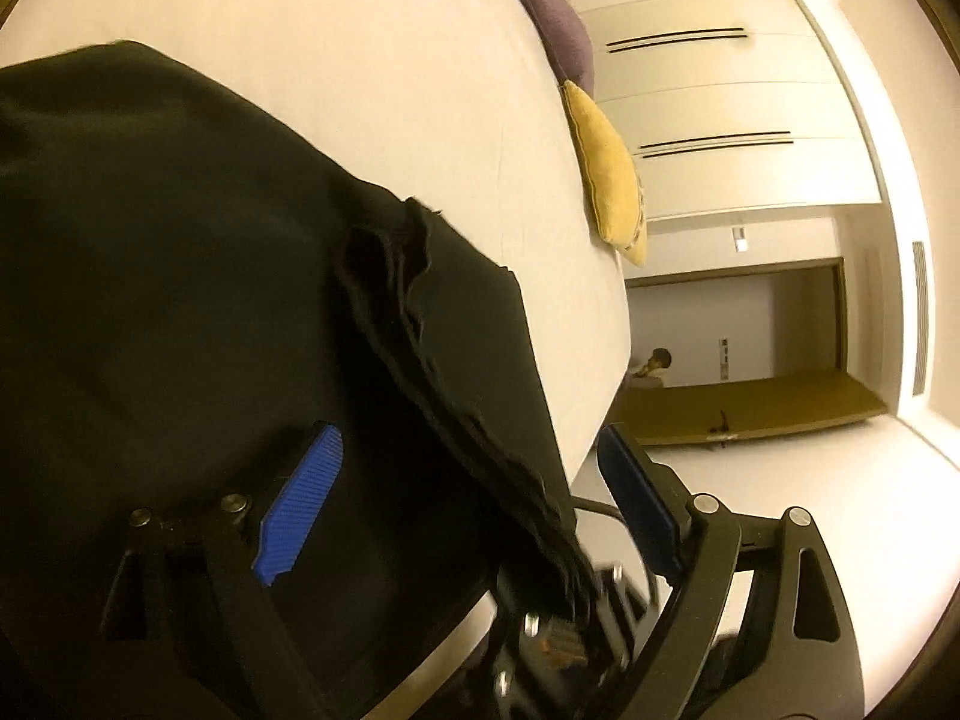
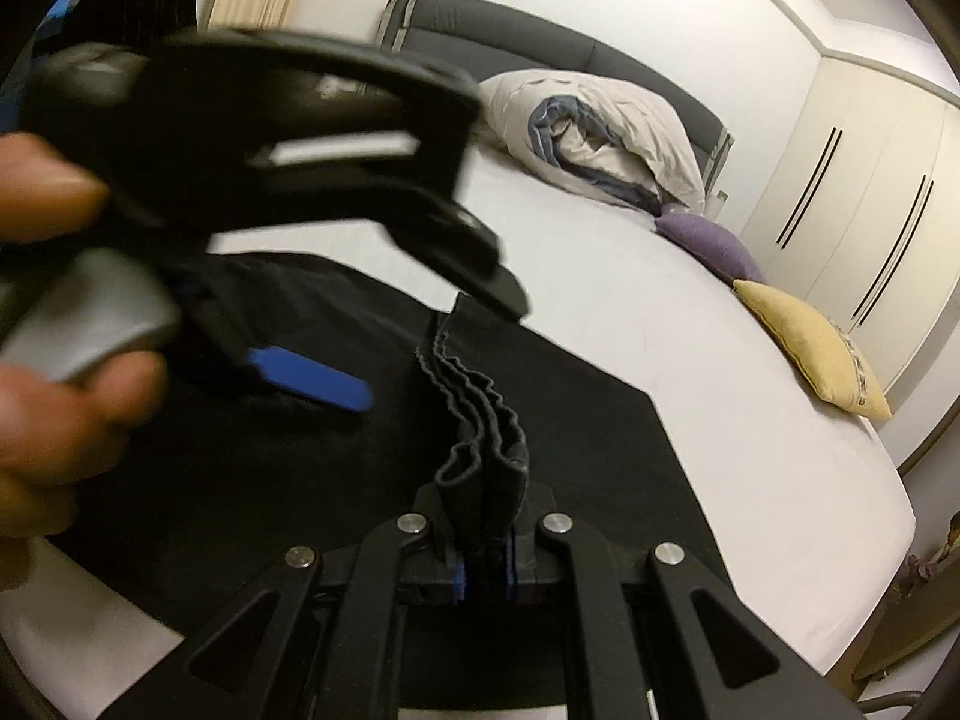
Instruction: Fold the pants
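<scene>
Black pants lie spread on a white bed; they also fill the left wrist view. My right gripper is shut on a bunched, layered edge of the pants and lifts it off the bed. My left gripper is open, its blue fingers spread either side of that raised fold. In the right wrist view the left gripper is blurred at upper left, held by a hand.
A yellow cushion and a purple cushion lie near the bed's right edge. A rolled duvet sits by the dark headboard. White wardrobes stand beyond. A person sits far off by a doorway.
</scene>
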Demonstrator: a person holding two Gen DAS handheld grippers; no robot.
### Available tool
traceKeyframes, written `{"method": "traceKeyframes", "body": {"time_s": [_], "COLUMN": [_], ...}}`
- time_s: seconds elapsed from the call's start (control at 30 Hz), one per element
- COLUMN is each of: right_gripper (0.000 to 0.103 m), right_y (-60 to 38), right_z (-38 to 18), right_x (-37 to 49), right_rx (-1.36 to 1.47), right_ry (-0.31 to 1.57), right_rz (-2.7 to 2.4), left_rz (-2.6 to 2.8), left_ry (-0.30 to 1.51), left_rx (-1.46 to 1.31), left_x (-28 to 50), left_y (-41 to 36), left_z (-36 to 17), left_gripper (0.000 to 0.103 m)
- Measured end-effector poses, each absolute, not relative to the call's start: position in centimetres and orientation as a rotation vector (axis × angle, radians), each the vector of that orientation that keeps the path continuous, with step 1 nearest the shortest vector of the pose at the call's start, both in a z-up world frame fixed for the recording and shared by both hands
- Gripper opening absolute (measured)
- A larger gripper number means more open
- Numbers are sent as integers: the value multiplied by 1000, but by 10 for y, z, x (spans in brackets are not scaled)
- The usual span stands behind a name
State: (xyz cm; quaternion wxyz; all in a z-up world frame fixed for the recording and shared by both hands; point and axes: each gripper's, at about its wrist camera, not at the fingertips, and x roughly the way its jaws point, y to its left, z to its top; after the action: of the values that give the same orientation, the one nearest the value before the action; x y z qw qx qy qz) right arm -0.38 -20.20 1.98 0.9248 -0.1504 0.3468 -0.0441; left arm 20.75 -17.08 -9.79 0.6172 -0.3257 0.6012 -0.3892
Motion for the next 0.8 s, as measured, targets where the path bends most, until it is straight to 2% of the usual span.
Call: {"method": "traceKeyframes", "body": {"time_s": [0.1,0.17,0.2,0.33,0.5,0.8], "right_gripper": [9,9,9,9,9,9], "right_y": [-197,-192,-191,-179,-148,-84], "right_z": [21,21,21,23,26,11], "right_x": [-9,-10,-12,-12,-12,-2], "right_rx": [-310,-319,-324,-353,-411,-475], "right_ry": [702,701,702,705,704,753], "right_rz": [-79,-71,-65,-39,21,124], "left_rz": [-899,-895,-909,-883,-854,-768], "left_ry": [1398,1422,1437,1438,1395,1363], "left_rx": [-734,-705,-704,-660,-640,-511], "left_x": [211,210,209,205,197,196], "left_y": [-180,-180,-183,-169,-134,-70], "left_z": [-100,-102,-103,-104,-99,-92], "left_gripper": [84,61,34,16,8,8]}}
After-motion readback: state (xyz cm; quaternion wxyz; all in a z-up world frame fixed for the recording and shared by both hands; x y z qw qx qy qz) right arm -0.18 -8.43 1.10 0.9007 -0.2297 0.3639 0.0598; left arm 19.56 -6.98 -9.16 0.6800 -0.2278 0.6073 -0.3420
